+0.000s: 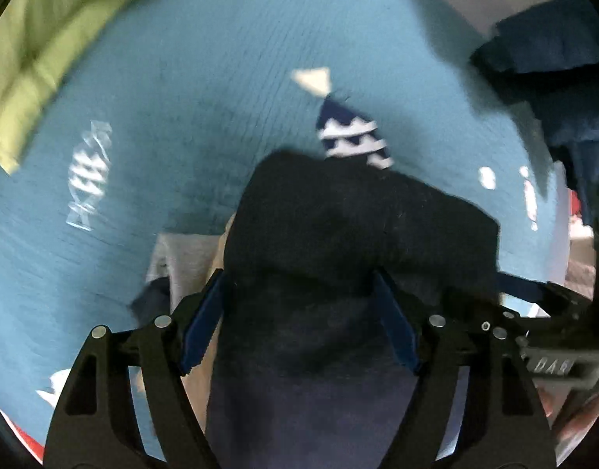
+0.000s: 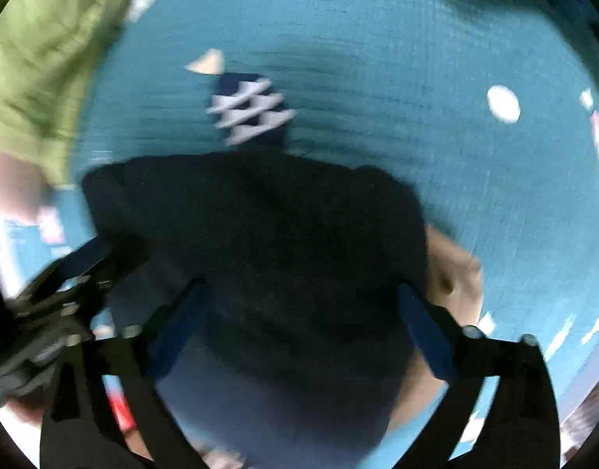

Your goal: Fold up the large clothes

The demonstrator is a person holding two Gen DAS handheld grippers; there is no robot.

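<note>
Both the left gripper [image 1: 299, 305] and right gripper [image 2: 299, 320] have jaws spread around a dark navy garment [image 1: 338, 234], seemingly uncompressed; a green cloth [image 2: 37, 58] fills upper left over the teal patterned surface [image 1: 201, 97]

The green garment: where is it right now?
The green garment sits at the upper left edge of both wrist views, on the teal patterned cloth, apart from both claws.

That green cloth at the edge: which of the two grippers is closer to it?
Hard to call from these blurred views. The green cloth lies far up and left of both the left gripper and the right gripper, each with dark garment between its fingers.
</note>
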